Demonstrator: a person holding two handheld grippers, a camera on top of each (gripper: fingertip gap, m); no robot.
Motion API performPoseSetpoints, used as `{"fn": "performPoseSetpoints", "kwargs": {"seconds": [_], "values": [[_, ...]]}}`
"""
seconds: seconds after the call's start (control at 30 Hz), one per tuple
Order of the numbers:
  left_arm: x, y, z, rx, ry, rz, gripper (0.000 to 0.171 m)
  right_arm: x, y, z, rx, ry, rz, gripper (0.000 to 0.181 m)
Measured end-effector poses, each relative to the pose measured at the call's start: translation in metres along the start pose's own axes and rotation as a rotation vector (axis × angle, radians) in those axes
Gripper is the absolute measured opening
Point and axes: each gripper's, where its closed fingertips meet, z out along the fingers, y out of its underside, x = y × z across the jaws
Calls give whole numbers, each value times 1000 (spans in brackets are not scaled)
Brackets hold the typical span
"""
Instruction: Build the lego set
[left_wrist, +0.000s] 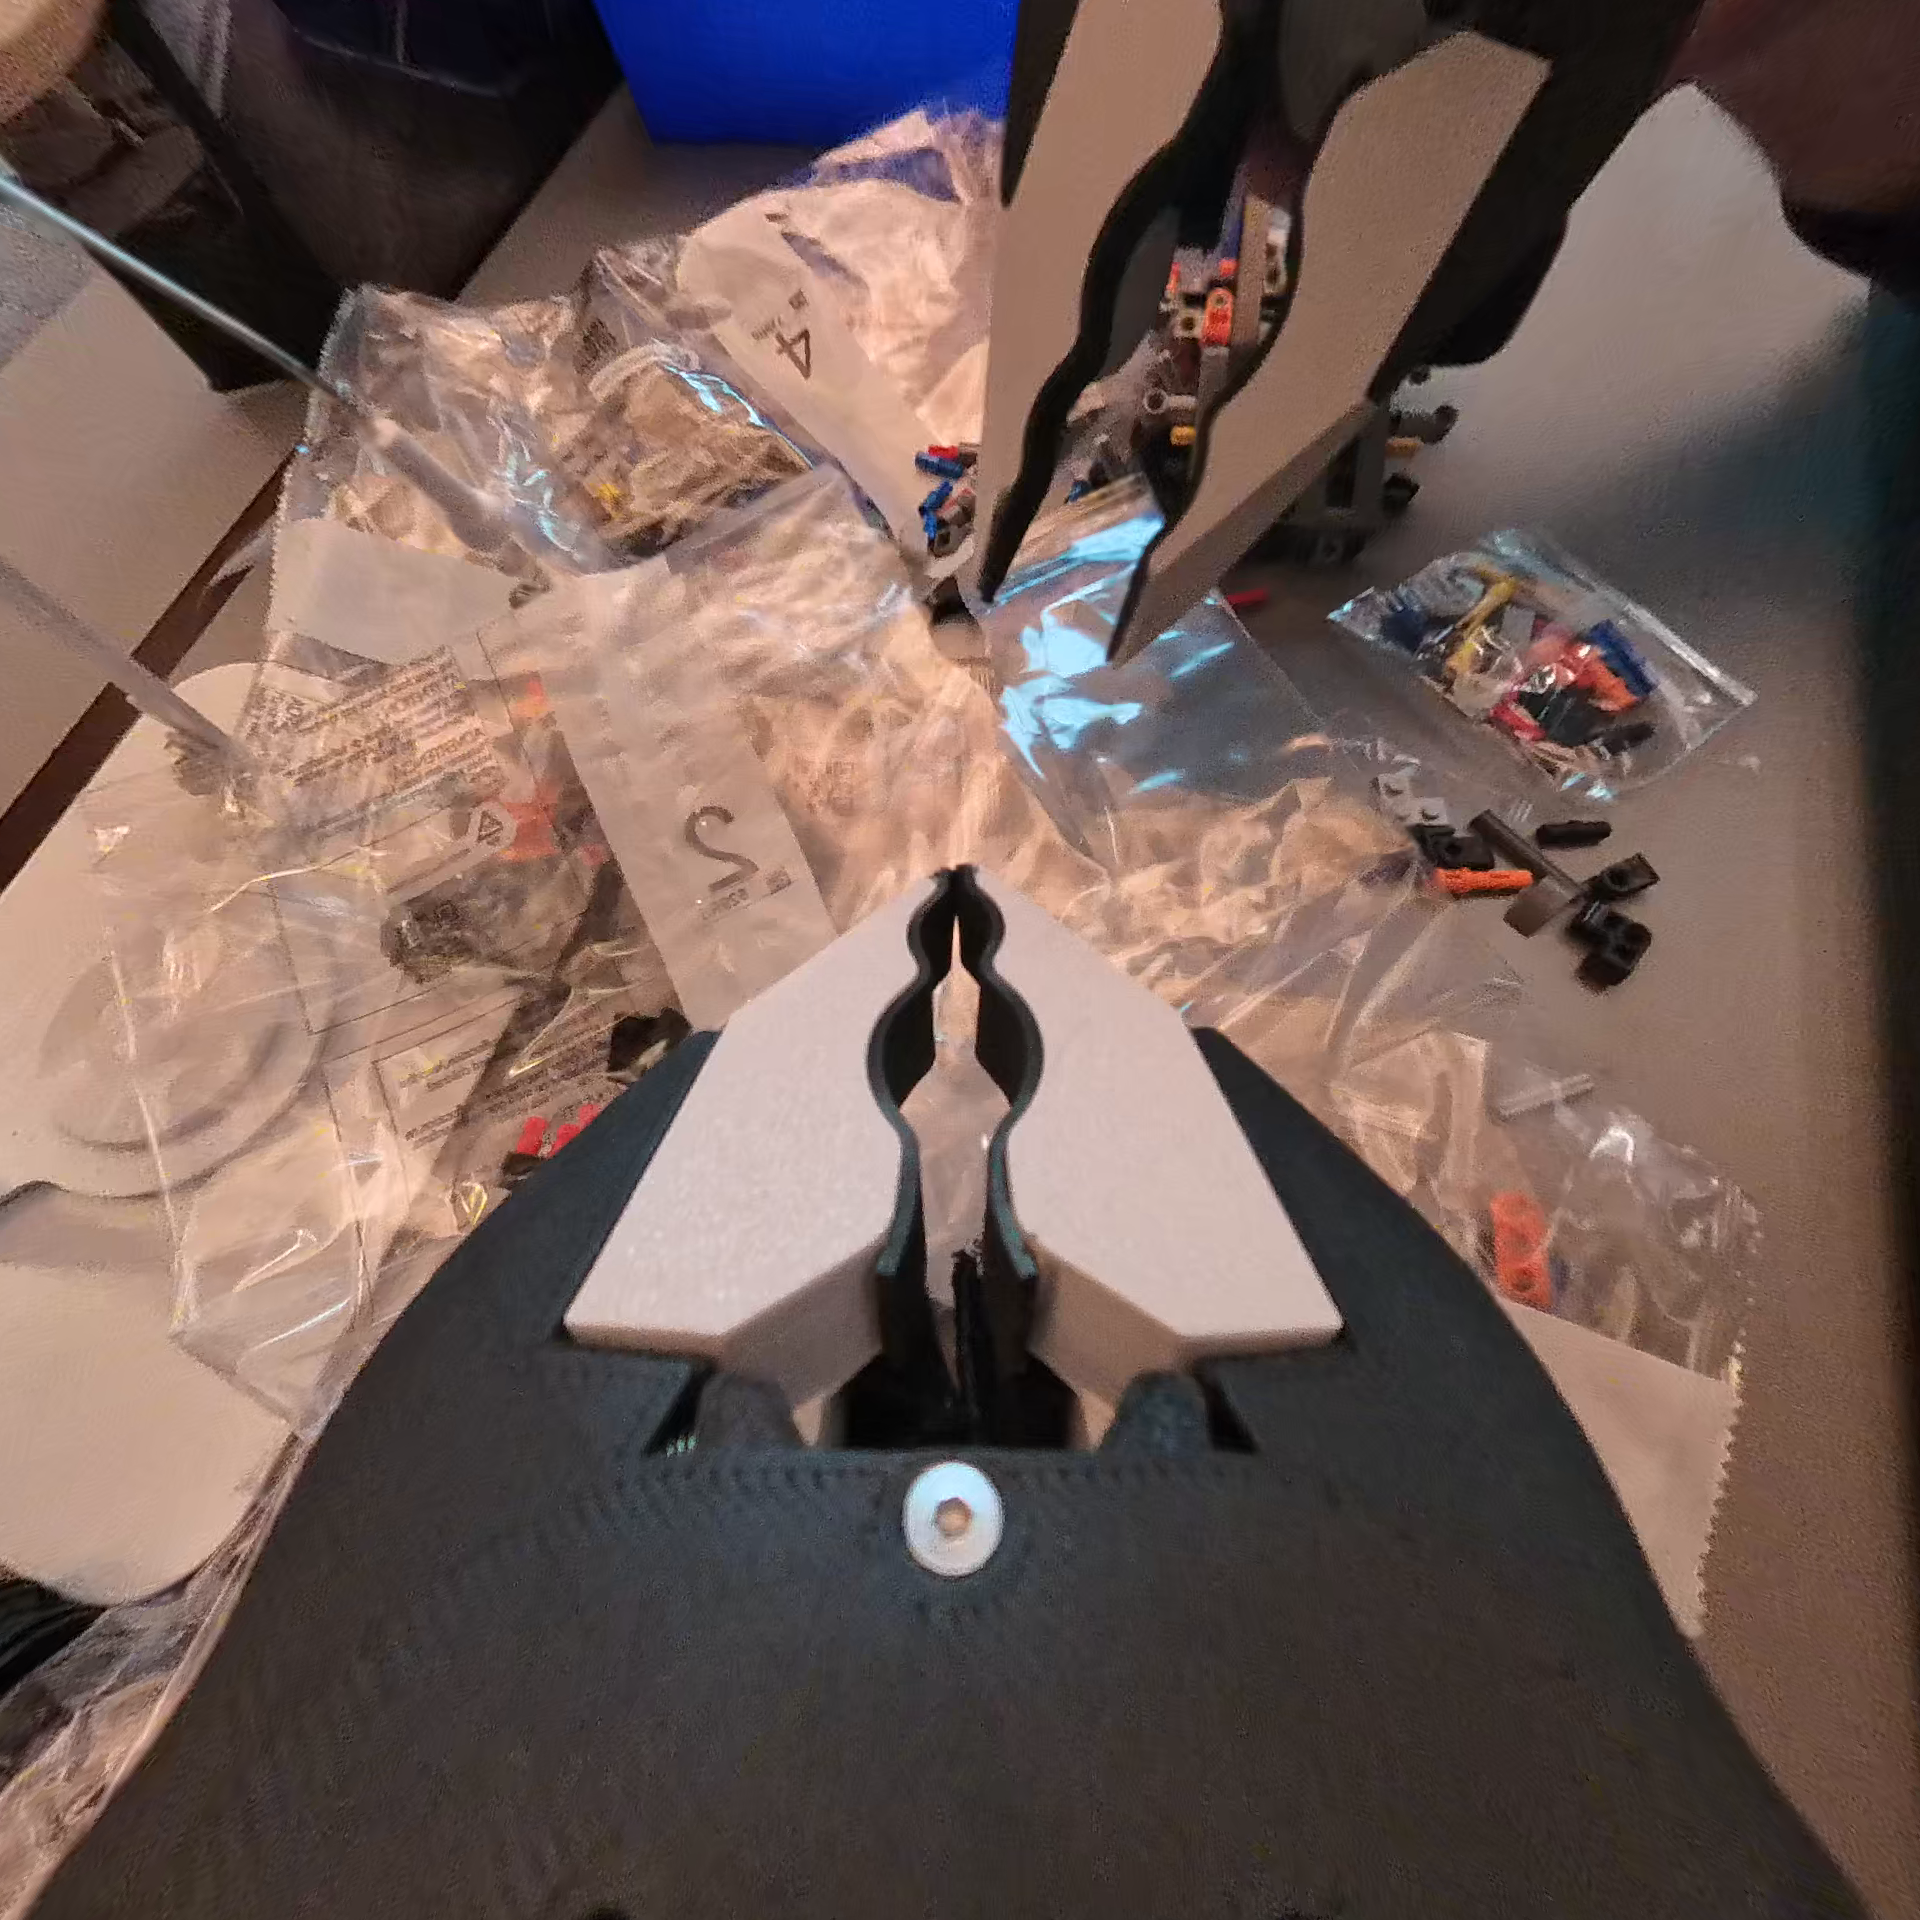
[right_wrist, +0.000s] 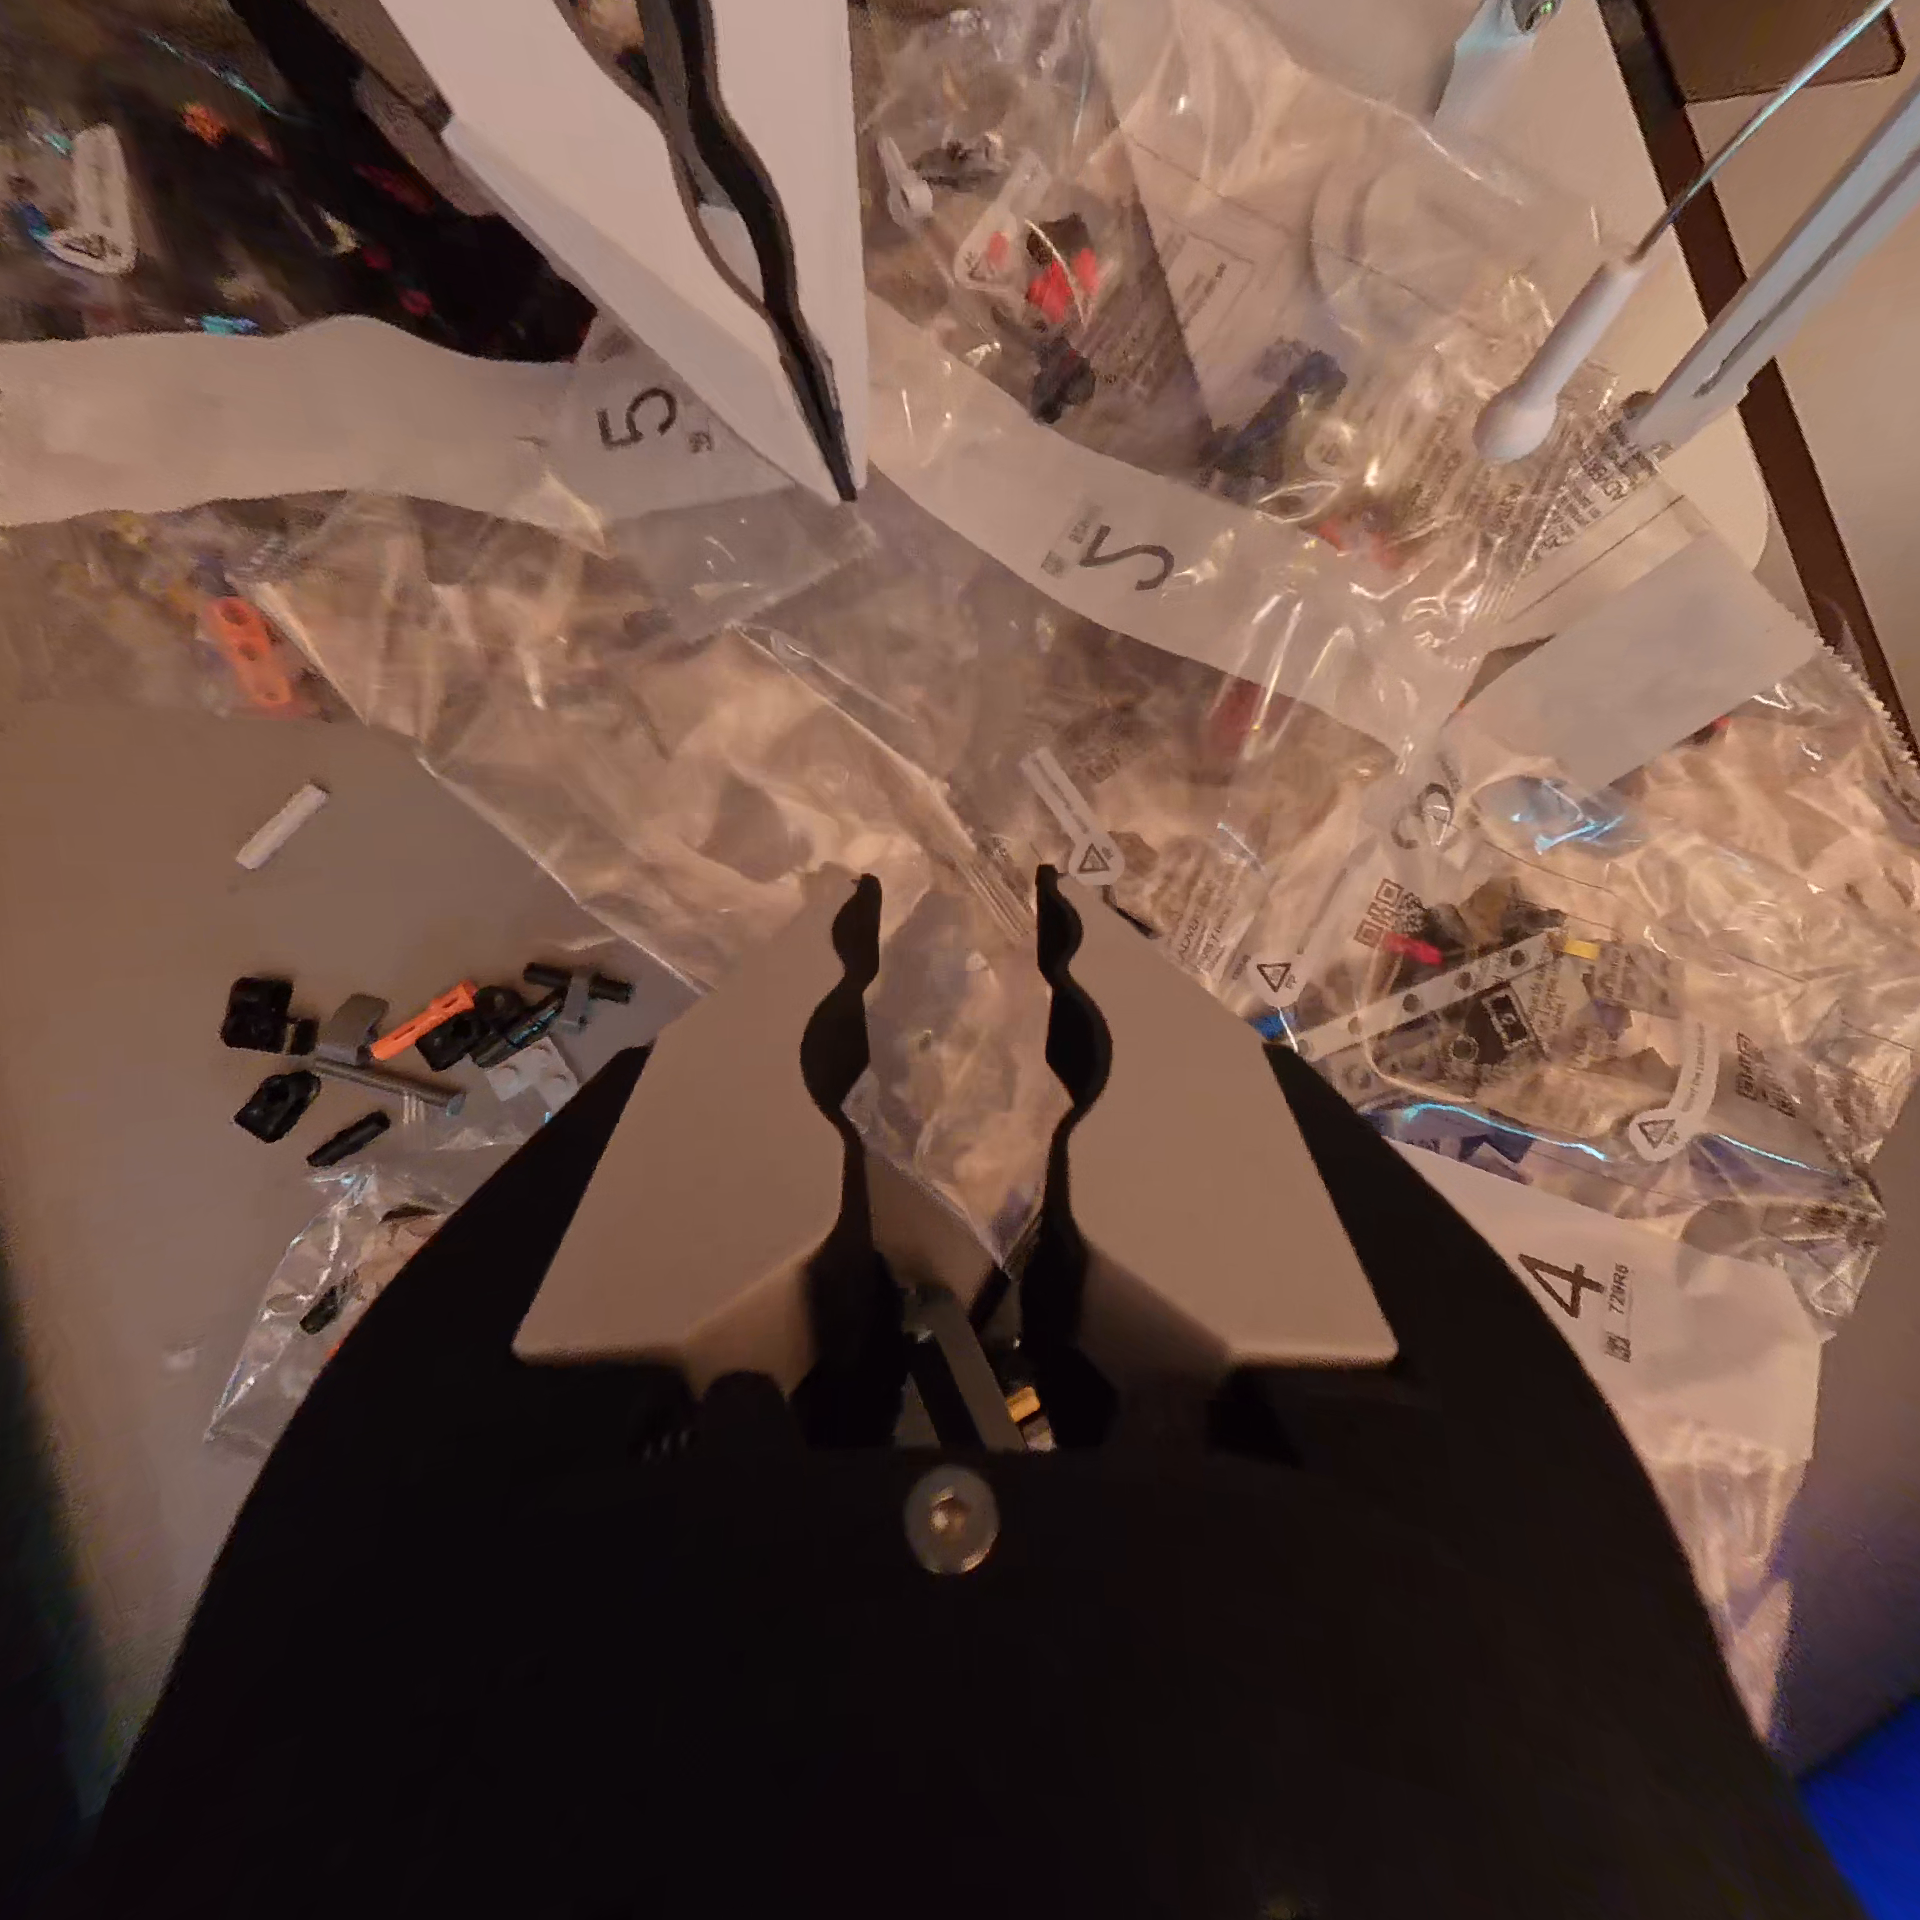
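Several clear plastic bags of Lego pieces (left_wrist: 727, 644) with white strips are piled over the table; they also fill the right wrist view (right_wrist: 1143, 675). My left gripper (left_wrist: 961, 881) is shut and empty, just above the bags; it shows at the top of the right wrist view (right_wrist: 844, 486). My right gripper (right_wrist: 956, 881) is open and empty above a bag; in the left wrist view (left_wrist: 1055, 618) it points down with its tips near the bags. A part-built grey model (left_wrist: 1351, 468) stands behind it. Loose black, grey and orange pieces (left_wrist: 1527, 883) lie on bare table, also seen in the right wrist view (right_wrist: 405, 1039).
A small bag of coloured pieces (left_wrist: 1538, 665) lies at the right. A blue box (left_wrist: 800, 62) stands at the back. Thin white lamp rods (right_wrist: 1558, 353) rise from a round base among the bags. A small white piece (right_wrist: 281, 826) lies alone on the table. Across from one pair of fingers to the other is roughly 7 cm.
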Motion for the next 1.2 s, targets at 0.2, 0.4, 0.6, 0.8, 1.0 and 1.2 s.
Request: {"fn": "performPoseSetpoints", "kwargs": {"seconds": [0.2, 0.4, 0.6, 0.8, 1.0, 1.2], "values": [[-7, -8, -5, 59, -19, -35, 0, -15, 8, 6, -43, -72, -28, 34], [-12, -16, -10, 126, -14, -88, 0, -19, 12, 14, -82, -77, -51, 33], [-18, -21, -15, 172, -28, -124, 0, -23, 15, 17, -99, -98, -52, 33], [-21, -20, -16, 171, -40, -132, 0, -27, 18, 19, -119, -118, -59, 30], [-34, -15, -21, 162, -92, -178, 0, -31, 21, 22, -139, -136, -63, 29], [-36, -15, -21, 176, -93, -200, 0, -34, 21, 22, -141, -147, -70, 29]]}}
